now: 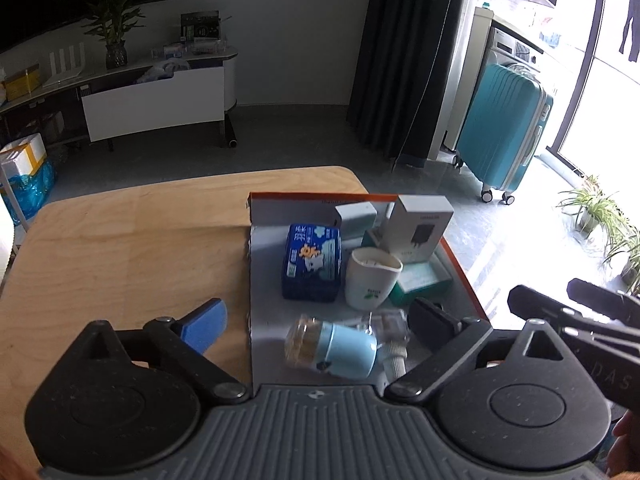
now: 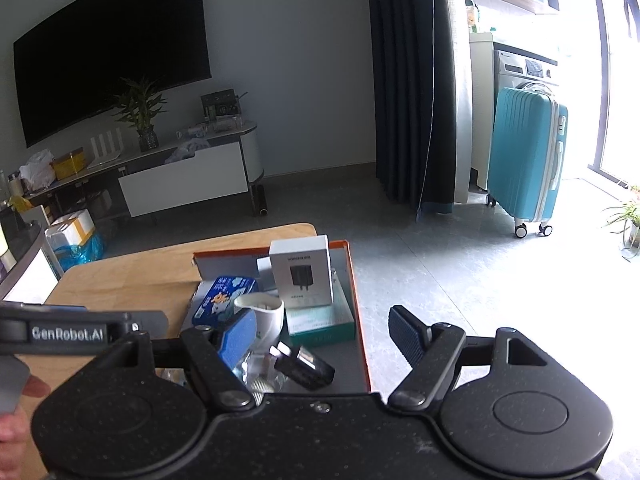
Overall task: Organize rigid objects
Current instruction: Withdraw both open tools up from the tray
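Note:
An orange-rimmed shallow box (image 1: 264, 312) (image 2: 358, 320) lies on the wooden table (image 1: 132, 240) (image 2: 132, 276). In it are a blue tissue pack (image 1: 312, 262) (image 2: 222, 298), a white cup (image 1: 370, 278) (image 2: 266, 316), a white charger box (image 1: 418, 226) (image 2: 301, 272), a teal box (image 1: 420, 280) (image 2: 320, 322), a light-blue filter piece (image 1: 334, 348) and a black plug (image 2: 304, 366). My left gripper (image 1: 320, 320) is open just above the filter piece. My right gripper (image 2: 324, 330) is open above the plug.
The box sits at the table's right edge; grey floor lies beyond. A teal suitcase (image 1: 502, 132) (image 2: 528, 156), a dark curtain (image 2: 404, 80), a TV stand (image 2: 180, 168) and potted plants (image 1: 600, 216) stand farther off. My right gripper's body (image 1: 580, 316) shows at the right.

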{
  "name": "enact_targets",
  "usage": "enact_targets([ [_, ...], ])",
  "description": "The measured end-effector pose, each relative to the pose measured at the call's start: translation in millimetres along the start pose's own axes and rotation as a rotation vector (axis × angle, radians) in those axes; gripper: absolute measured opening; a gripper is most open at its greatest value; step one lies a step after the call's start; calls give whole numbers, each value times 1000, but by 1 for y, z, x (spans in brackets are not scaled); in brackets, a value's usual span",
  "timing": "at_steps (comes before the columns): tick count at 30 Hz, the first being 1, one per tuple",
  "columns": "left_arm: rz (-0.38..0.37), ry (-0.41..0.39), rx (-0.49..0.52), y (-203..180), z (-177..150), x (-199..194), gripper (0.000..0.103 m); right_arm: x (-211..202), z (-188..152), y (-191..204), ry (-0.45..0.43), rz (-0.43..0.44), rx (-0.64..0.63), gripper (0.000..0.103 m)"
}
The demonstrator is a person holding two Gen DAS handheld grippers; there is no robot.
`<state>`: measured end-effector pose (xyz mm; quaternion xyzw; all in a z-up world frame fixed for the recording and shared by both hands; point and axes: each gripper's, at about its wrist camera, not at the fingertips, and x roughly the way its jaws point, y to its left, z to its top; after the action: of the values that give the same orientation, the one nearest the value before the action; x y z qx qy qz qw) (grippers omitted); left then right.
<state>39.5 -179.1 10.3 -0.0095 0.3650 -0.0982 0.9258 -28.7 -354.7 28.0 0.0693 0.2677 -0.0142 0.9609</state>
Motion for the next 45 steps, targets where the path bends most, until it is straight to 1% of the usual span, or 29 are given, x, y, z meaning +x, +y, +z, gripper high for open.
enact_targets([
  [4,1,17,-2,-1,-18,-6,103,-8,-8,3,5,3,-18,87],
  [9,19,36,-5,-1,-39,-12,103,-15,-19,3,13,3,-21,88],
  [16,30,27,-4,-5,-54,-22,103,-24,-31,7,20,-2,-29,88],
  [23,49,53,14,-7,-63,-23,103,-30,-36,8,20,-10,-24,89],
  [27,70,70,0,-7,-66,-23,103,-31,-38,8,25,-12,-21,89],
  [35,82,68,10,-8,-66,-25,103,-32,-40,13,32,-8,-33,89],
  [38,78,80,14,-8,-65,-22,103,-32,-40,14,31,-9,-32,89],
  [45,75,82,13,-6,-68,-20,103,-30,-38,16,35,-14,-41,89],
])
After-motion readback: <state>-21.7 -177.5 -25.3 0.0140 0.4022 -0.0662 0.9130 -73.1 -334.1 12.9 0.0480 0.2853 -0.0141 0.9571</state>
